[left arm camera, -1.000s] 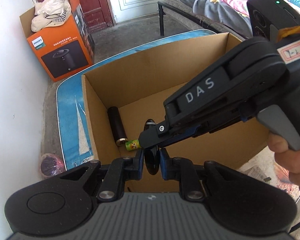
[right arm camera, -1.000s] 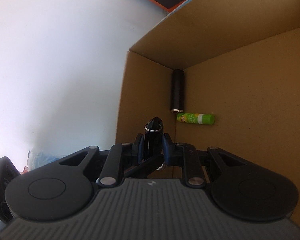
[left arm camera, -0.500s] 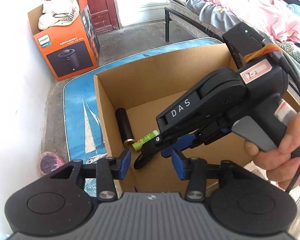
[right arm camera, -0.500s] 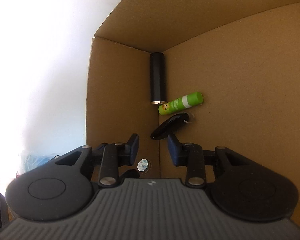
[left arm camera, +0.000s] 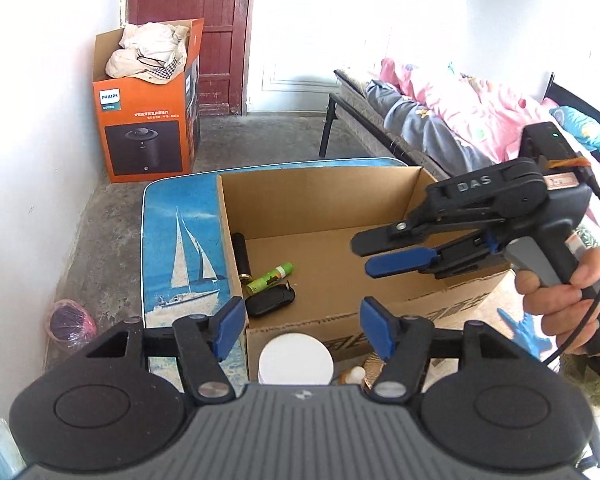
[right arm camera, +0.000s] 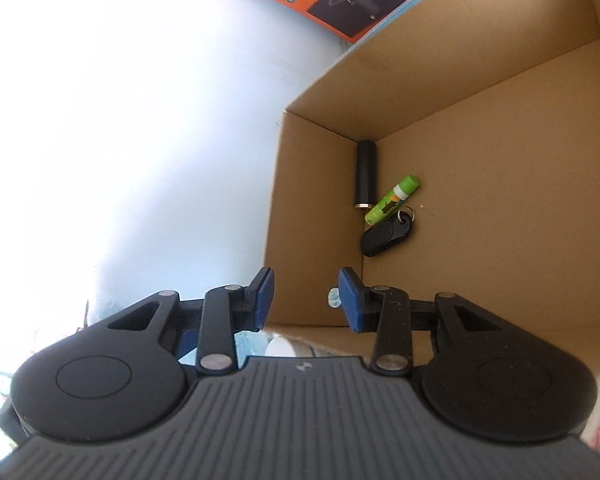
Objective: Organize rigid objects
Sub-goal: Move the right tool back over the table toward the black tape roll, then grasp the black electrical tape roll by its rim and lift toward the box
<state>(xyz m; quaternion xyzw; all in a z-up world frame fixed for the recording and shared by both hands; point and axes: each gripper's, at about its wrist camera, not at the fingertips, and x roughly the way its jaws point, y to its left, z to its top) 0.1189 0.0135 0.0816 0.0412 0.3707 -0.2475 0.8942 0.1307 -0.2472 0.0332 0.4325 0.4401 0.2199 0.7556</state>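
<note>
Key fob [right arm camera: 387, 234] flat, ring end toward green tube [right arm camera: 392, 199].

The cardboard box [left arm camera: 320, 204] is matt brown paperboard. Inside it, the black key fob [right arm camera: 386, 235] is glossy plastic with a metal ring, the green tube [right arm camera: 392, 199] smooth plastic, and the black cylinder [right arm camera: 365, 174] matt with a brassy metal end at 6 o'clock.

The right gripper [right arm camera: 305, 300] hangs over the near edge of the box [right arm camera: 500, 100], its blue pads wide apart and holding nothing. In the box's left corner lie a black tube [right arm camera: 365, 175] along the wall, a green stick [right arm camera: 392, 199] slanting beside it, and a black key fob [right arm camera: 386, 235] touching the stick's lower end.
</note>
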